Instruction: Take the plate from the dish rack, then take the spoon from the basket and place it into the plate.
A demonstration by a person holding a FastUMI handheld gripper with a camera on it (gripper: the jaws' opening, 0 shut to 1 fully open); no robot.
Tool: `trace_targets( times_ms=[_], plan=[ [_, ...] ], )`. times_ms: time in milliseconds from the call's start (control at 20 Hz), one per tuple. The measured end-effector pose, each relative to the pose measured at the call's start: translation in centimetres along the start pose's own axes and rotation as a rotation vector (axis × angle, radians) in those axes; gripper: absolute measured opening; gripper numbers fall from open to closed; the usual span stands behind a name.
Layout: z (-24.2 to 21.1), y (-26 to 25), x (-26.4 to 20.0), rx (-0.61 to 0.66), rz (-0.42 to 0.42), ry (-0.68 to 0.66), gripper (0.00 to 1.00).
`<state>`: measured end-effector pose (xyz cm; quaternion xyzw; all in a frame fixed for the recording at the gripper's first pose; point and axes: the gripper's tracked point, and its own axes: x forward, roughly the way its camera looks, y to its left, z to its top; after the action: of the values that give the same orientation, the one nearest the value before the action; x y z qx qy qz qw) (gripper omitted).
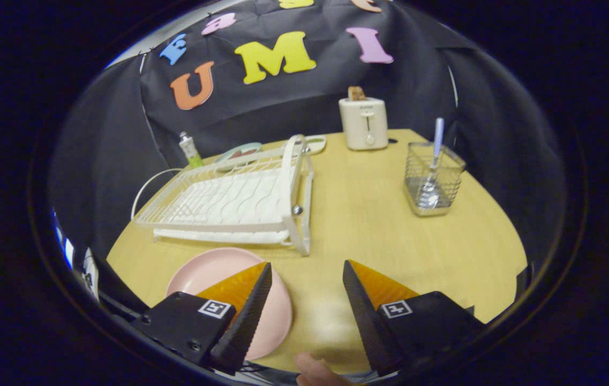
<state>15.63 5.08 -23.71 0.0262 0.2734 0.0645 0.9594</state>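
Note:
A pink plate (213,273) lies flat on the wooden table (369,225), in front of the white dish rack (240,201); the left finger overlaps its near side. My gripper (307,268) is open with nothing between its fingers, hovering over bare table just right of the plate. Far ahead to the right stands a wire mesh basket (433,179) holding a spoon (433,161) upright, its pale handle sticking out above the rim. The rack has no dishes in it.
A white toaster (364,122) with a slice of bread stands at the back of the table. A small tube (190,150) and a flat dish (237,153) sit behind the rack. A fingertip (315,370) shows at the bottom between the fingers.

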Motion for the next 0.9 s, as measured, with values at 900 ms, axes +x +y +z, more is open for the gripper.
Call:
trace_targets(
  times_ms=[900],
  plan=[
    [14.8,-16.8,9.0,0.088,-0.199,-0.134,0.99]
  ],
)
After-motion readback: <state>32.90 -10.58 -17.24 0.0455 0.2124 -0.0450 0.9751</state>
